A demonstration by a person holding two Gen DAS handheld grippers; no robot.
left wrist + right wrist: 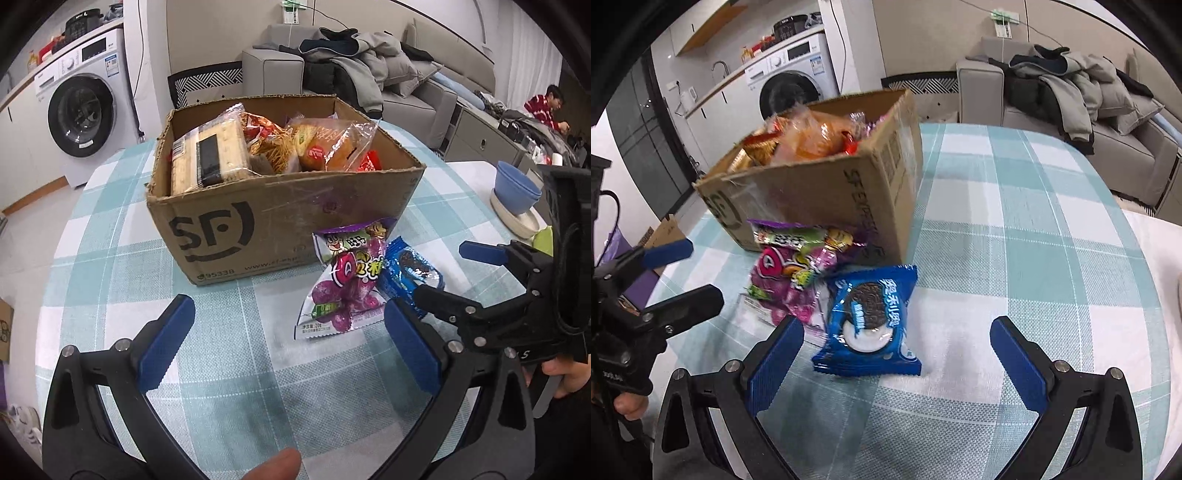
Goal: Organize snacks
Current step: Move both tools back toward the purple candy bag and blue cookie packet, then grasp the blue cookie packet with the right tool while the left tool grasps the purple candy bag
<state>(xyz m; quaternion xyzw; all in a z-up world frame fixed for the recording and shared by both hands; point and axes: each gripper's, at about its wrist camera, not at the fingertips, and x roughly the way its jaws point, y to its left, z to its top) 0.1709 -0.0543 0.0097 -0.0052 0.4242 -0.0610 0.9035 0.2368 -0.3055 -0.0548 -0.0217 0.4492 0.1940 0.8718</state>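
Both of your grippers hang above the tabletop (1015,206) with nothing between them: the left gripper (288,343) has its jaws spread wide, and the right gripper (897,354) does too, its jaws open around the near end of the blue cookie packet (871,321), not touching it.

That packet lies flat on the checked cloth, just in front of the cardboard box (280,206), with the purple candy bag (343,291) touching its side and leaning toward the box wall. The box itself sits toward the far edge and is already piled high with crackers, bread and noodle snacks.

The step in hand looks like picking up the cookie packet. Come down squarely so the pads meet its long sides rather than the crimped ends, and close gently: the filling is probably brittle. The wrapper is glossy film, likely slippery, and the pillow shape can squirt out if you pinch a corner. The candy bag is puffier and crinkled; keep your inner jaw from snagging its edge. Lift clear of the ragged box rim before lowering in
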